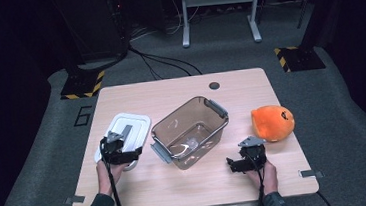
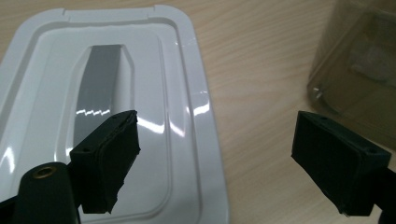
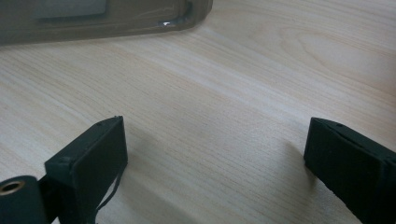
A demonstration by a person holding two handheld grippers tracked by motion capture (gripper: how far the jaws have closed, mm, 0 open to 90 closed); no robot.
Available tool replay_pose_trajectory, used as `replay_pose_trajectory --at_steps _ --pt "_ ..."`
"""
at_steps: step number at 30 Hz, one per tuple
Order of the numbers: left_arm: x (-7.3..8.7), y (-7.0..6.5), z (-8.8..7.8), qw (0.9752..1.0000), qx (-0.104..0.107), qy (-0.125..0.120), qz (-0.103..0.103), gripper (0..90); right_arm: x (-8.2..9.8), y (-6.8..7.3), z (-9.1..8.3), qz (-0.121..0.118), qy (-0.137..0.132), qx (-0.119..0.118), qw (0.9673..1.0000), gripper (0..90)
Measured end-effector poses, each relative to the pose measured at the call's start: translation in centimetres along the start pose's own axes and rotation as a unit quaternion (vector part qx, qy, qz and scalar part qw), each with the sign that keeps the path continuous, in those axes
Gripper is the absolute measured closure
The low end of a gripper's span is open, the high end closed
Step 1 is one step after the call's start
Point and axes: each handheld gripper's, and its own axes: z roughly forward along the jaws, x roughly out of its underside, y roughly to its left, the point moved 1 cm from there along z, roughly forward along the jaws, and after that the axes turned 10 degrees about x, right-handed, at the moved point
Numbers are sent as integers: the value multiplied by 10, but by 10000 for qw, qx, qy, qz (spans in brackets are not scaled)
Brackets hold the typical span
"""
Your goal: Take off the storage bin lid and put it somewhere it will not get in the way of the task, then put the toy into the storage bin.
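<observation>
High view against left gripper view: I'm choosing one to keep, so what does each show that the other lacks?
High view alone: the orange plush toy, the right claw and the floor beyond the table. Left gripper view alone: a close look at the left claw, jaws apart with nothing between them, over the lid's edge. Both: the white lid with its grey strip, the clear container, the wooden tabletop.

Glossy white plastic lid point(image 2: 107, 112), matt wooden table point(image 2: 261, 70).
</observation>
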Motion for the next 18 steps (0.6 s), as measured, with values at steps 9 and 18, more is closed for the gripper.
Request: replay_pose_trajectory --at_steps 9,18 --pt "17 -22 2 9997 100 -8 209 148 0 0 0 10 4 7 10000 52" --pt "31 -50 1 9988 210 -40 434 145 0 0 0 -3 1 22 10000 51"
